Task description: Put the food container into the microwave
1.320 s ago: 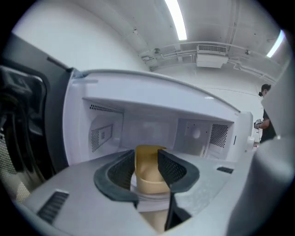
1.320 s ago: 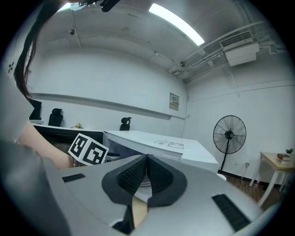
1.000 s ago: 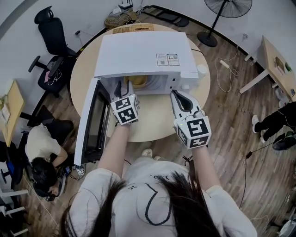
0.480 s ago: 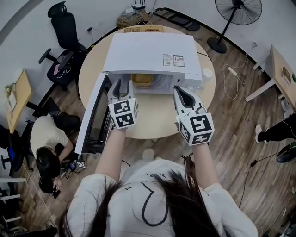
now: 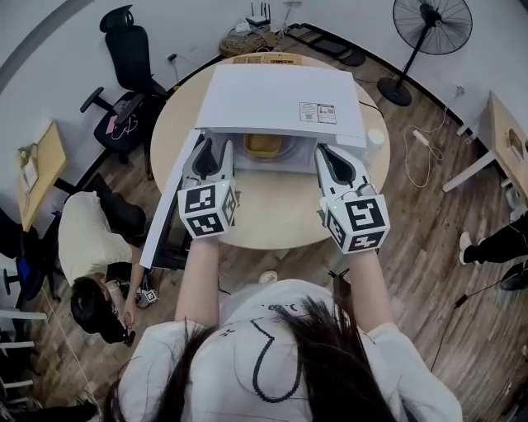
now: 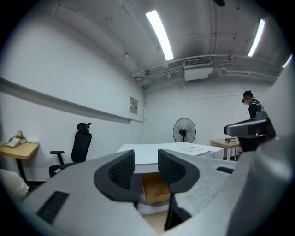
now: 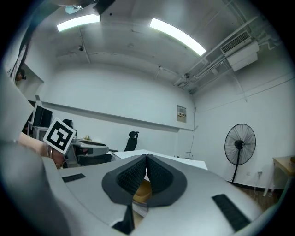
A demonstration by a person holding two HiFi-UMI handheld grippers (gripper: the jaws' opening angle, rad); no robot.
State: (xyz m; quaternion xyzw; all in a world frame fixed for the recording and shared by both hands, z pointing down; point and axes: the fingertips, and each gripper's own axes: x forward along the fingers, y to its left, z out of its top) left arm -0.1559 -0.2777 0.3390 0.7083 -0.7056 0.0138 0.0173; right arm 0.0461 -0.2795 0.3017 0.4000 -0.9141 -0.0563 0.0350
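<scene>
**My left gripper draws away from the container**

My left gripper [image 5: 216, 148] pulls back from the mouth of the boxy white microwave [image 5: 280, 99] and slides to my left. It now hangs above the open microwave door [image 5: 162, 222], well apart from the shallow tan food container [image 5: 266, 145] that it was just beside a second ago. My head view shifts too, and more of the black standing fan [image 5: 432, 23] comes into sight.
</scene>
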